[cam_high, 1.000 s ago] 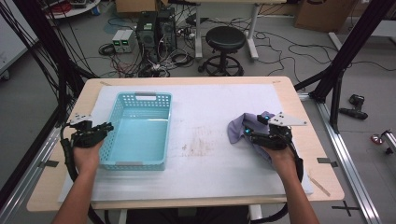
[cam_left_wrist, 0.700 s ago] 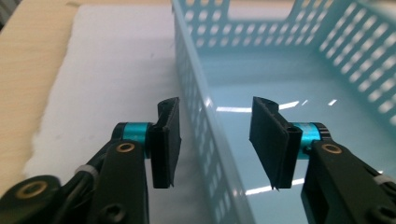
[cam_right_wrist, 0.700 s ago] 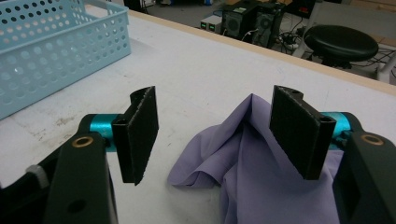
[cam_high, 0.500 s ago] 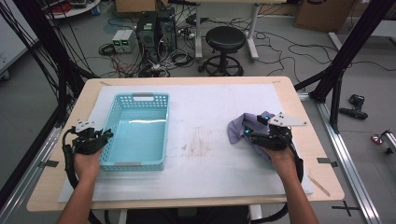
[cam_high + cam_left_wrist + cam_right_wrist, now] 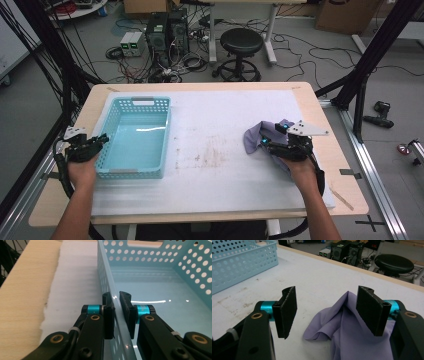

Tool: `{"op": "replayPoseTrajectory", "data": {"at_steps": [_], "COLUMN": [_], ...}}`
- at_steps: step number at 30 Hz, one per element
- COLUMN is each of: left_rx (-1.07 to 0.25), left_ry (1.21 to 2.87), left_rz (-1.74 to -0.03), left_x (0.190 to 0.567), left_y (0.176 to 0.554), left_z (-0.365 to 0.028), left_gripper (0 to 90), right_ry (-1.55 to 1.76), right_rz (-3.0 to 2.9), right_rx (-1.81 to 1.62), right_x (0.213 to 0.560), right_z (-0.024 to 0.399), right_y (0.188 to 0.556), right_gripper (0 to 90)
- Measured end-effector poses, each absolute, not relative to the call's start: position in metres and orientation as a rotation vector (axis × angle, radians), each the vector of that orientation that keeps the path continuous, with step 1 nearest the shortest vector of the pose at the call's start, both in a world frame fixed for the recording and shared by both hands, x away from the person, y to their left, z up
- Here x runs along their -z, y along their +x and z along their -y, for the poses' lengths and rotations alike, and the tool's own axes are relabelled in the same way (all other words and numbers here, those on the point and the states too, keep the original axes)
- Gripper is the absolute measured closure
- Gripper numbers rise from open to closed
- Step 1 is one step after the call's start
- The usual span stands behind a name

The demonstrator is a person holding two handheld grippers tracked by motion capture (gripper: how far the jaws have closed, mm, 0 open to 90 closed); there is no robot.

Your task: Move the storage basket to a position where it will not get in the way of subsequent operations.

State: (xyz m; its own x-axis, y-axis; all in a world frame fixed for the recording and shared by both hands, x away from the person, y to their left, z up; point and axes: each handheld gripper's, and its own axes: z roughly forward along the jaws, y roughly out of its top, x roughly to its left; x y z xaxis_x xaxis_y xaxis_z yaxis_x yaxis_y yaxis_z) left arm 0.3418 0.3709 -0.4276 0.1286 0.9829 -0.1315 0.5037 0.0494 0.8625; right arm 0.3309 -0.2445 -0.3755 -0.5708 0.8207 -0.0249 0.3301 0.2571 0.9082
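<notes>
Left gripper (image 5: 116, 312) has just been closing on the basket (image 5: 135, 137) wall; right gripper (image 5: 327, 312) gapes over the cloth (image 5: 342, 330), well right of the basket. A thin-wall pinch may slip.

Glossy perforated plastic basket (image 5: 135, 137), soft matt cloth (image 5: 342, 332), stained matt table cover (image 5: 225, 130)

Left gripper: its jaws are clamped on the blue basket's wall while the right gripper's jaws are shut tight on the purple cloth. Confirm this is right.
Not quite. The left gripper does clamp the wall of the blue basket, but the right gripper is not shut on the purple cloth: the right gripper view shows its jaws standing wide apart, with the cloth lying between them on the table, unpinched.
</notes>
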Motion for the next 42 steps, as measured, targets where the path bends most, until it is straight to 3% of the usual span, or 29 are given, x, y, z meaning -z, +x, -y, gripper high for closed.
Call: {"op": "replayPoseTrajectory", "data": {"at_steps": [5, 8, 10, 14, 18, 42], "left_rx": [-0.756, -0.734, -0.73, -0.723, -0.743, -0.777], "left_ry": [1.56, 1.564, 1.586, 1.638, 1.553, 1.516], "left_rz": [-1.532, -1.563, -1.559, -1.527, -1.574, -1.615], "left_x": [0.427, 0.427, 0.425, 0.422, 0.425, 0.425], "left_y": [0.344, 0.341, 0.335, 0.323, 0.317, 0.336], "left_z": [-0.382, -0.385, -0.384, -0.383, -0.394, -0.428], "left_gripper": [81.6, 68.6, 66.9, 80.9, 83.5, 83.7], "right_ry": [1.047, 1.05, 1.043, 1.043, 1.041, 1.048], "right_rz": [-2.032, -2.035, -2.03, -2.023, -2.019, -2.002], "right_rx": [-1.277, -1.276, -1.277, -1.28, -1.282, -1.277], "right_x": [0.377, 0.377, 0.377, 0.375, 0.374, 0.372], "right_z": [0.244, 0.244, 0.244, 0.246, 0.247, 0.251], "right_y": [0.331, 0.332, 0.331, 0.329, 0.327, 0.326], "right_gripper": [34.4, 34.6, 34.6, 34.6, 34.6, 34.6]}}
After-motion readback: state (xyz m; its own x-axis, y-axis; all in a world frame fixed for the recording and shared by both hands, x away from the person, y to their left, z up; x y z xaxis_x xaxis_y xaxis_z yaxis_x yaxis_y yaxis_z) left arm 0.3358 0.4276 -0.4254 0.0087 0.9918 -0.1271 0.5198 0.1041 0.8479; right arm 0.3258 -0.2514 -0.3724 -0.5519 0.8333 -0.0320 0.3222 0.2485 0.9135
